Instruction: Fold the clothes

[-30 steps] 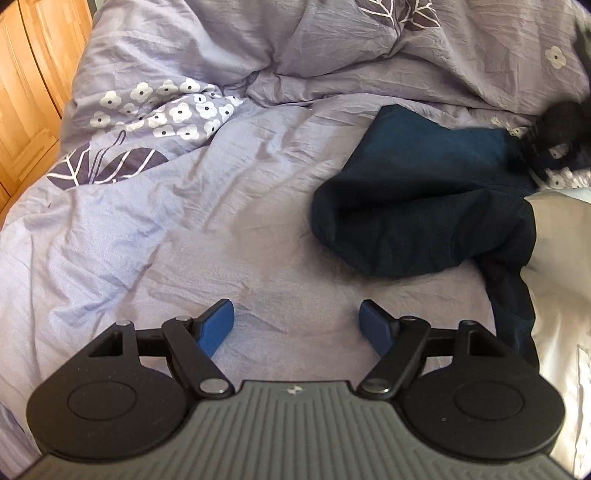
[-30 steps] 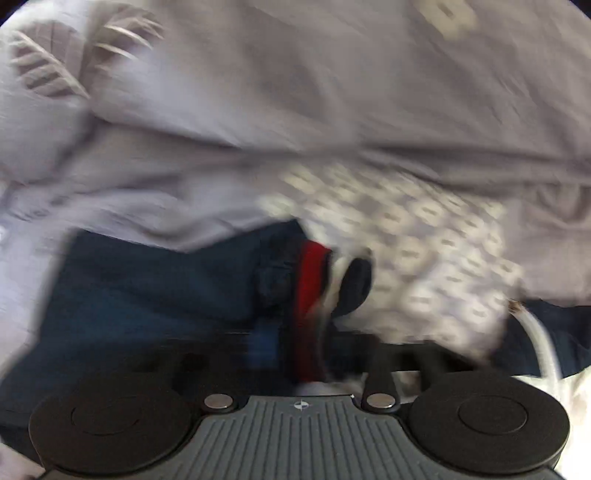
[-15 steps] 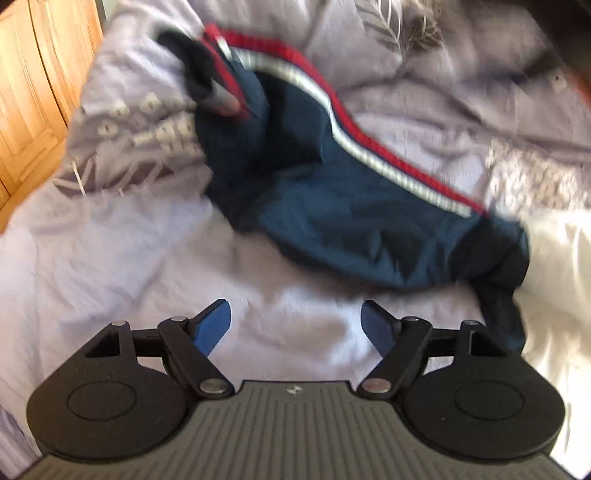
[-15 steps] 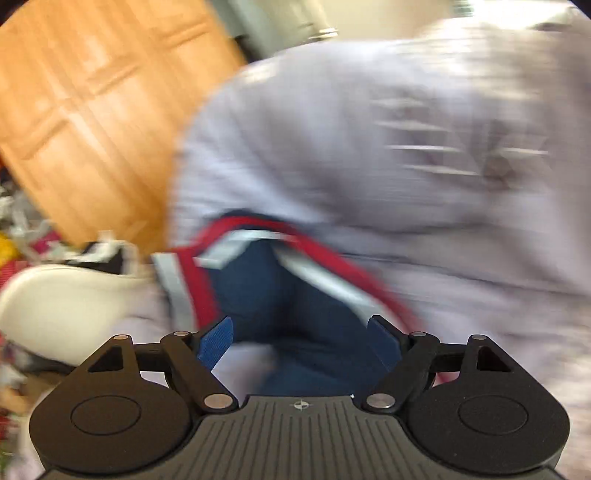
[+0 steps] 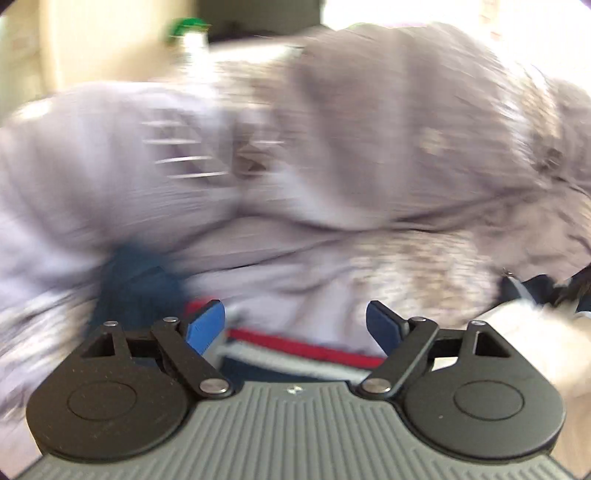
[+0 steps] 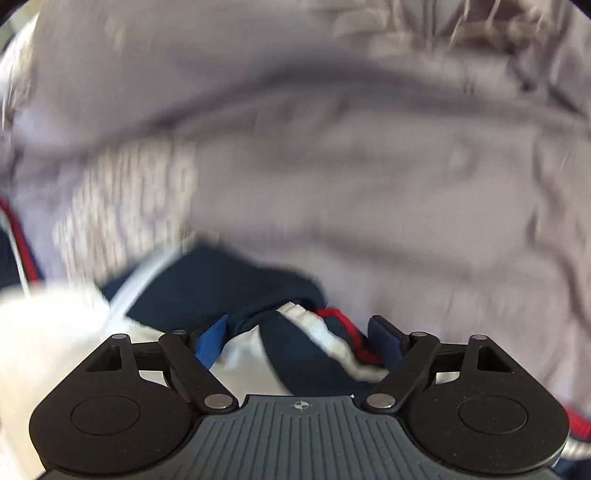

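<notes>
Left tool (image 5: 295, 325) view is swinging: wooden wardrobe is dropping out, cream wall and a green object (image 5: 186, 27) are coming in at the top. The navy garment (image 5: 140, 284), spread across the bed 0.5 s ago, is now sitting low, its red-and-white stripe (image 5: 295, 349) running between the spread jaws, probably not touching either pad. Right tool (image 6: 297, 338) is turning away from the wardrobe onto the lilac duvet (image 6: 369, 166); bunched navy fabric with its stripe (image 6: 332, 343) is now filling the gap between its blue pads (image 6: 210, 339), jaws wide as before.

No readable text, label, brand or number shows in either view.
</notes>
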Action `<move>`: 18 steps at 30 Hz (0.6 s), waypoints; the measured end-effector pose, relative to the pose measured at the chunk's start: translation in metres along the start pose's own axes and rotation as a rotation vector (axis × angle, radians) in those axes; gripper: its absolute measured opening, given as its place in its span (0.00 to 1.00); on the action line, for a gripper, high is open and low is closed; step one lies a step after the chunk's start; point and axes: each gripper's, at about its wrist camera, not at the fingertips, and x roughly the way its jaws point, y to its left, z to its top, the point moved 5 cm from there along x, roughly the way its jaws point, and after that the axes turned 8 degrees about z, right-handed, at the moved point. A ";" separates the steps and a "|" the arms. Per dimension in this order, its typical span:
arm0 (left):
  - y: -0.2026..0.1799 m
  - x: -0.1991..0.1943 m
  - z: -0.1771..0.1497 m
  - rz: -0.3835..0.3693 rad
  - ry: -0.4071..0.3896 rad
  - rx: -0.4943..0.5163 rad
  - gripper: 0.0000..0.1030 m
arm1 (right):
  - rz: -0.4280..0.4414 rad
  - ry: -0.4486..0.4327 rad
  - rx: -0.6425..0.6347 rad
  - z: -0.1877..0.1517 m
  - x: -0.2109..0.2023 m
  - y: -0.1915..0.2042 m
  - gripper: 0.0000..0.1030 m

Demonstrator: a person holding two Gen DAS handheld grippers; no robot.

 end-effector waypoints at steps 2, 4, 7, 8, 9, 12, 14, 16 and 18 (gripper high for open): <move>-0.027 0.028 0.010 -0.069 0.038 0.058 0.83 | -0.025 0.004 -0.071 -0.029 -0.002 0.012 0.58; -0.053 0.050 0.011 -0.120 0.082 0.122 0.83 | -0.044 -0.009 -0.147 -0.054 -0.017 0.019 0.53; -0.086 0.077 0.000 -0.230 0.175 0.230 0.83 | -0.001 -0.018 -0.155 -0.081 -0.039 0.017 0.53; -0.097 0.083 -0.007 -0.261 0.210 0.267 0.83 | 0.018 -0.030 -0.143 -0.080 -0.037 0.024 0.53; -0.109 0.086 -0.018 -0.279 0.244 0.307 0.83 | 0.038 -0.046 -0.132 -0.082 -0.042 0.021 0.54; -0.128 0.094 -0.047 -0.274 0.289 0.392 0.91 | 0.069 -0.091 -0.085 -0.062 -0.031 0.033 0.58; -0.134 0.094 -0.058 -0.266 0.285 0.422 0.93 | 0.069 -0.119 -0.069 -0.051 -0.030 0.033 0.64; -0.133 0.089 -0.056 -0.274 0.317 0.402 0.93 | 0.075 -0.135 -0.060 -0.039 -0.027 0.032 0.70; -0.125 0.081 -0.051 -0.317 0.341 0.337 0.92 | 0.092 -0.140 -0.050 -0.028 -0.024 0.030 0.71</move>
